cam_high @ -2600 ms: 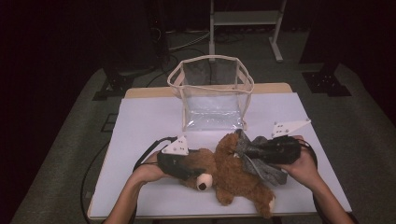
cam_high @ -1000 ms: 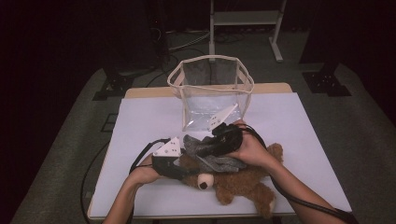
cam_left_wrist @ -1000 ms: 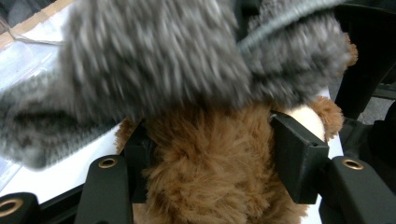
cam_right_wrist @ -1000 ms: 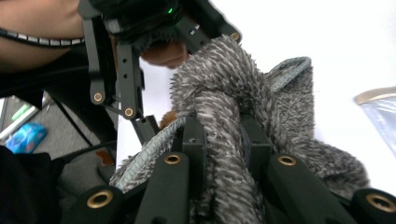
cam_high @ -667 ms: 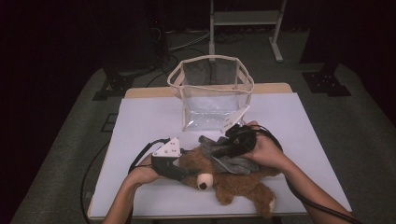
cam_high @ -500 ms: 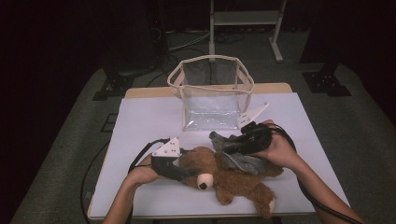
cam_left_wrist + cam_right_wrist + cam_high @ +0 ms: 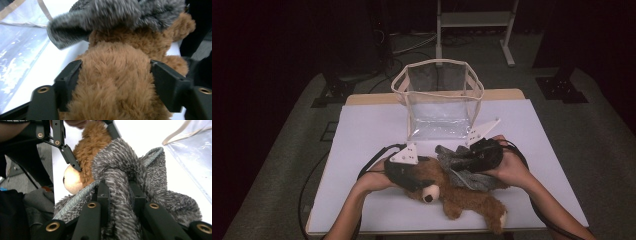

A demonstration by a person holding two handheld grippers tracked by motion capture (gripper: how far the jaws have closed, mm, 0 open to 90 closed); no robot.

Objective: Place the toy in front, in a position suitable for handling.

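Note:
A brown teddy bear point(image 7: 462, 197) lies on its back on the white table point(image 7: 372, 130), head to the left. My left gripper point(image 7: 414, 181) straddles its head point(image 7: 115, 75). Those jaws have just been opening, and the fur still fills the gap and meets both pads. A grey fuzzy cloth point(image 7: 462, 167) drapes over the bear's chest. My right gripper point(image 7: 462, 161) is shut on a fold of it point(image 7: 120, 165), just right of the bear's head. The bear's pale muzzle point(image 7: 71, 181) peeks out beside the cloth.
A clear plastic bag with a beige rim point(image 7: 439, 100) stands open at the back middle of the table, just beyond both grippers. Its wall shows at the edge of each gripper view point(image 7: 20, 37) point(image 7: 192, 147). Cables trail off the table's left and right.
My right gripper has drawn the grey cloth to the right, from over the bear's head toward its chest. The left hand has stayed on the head.

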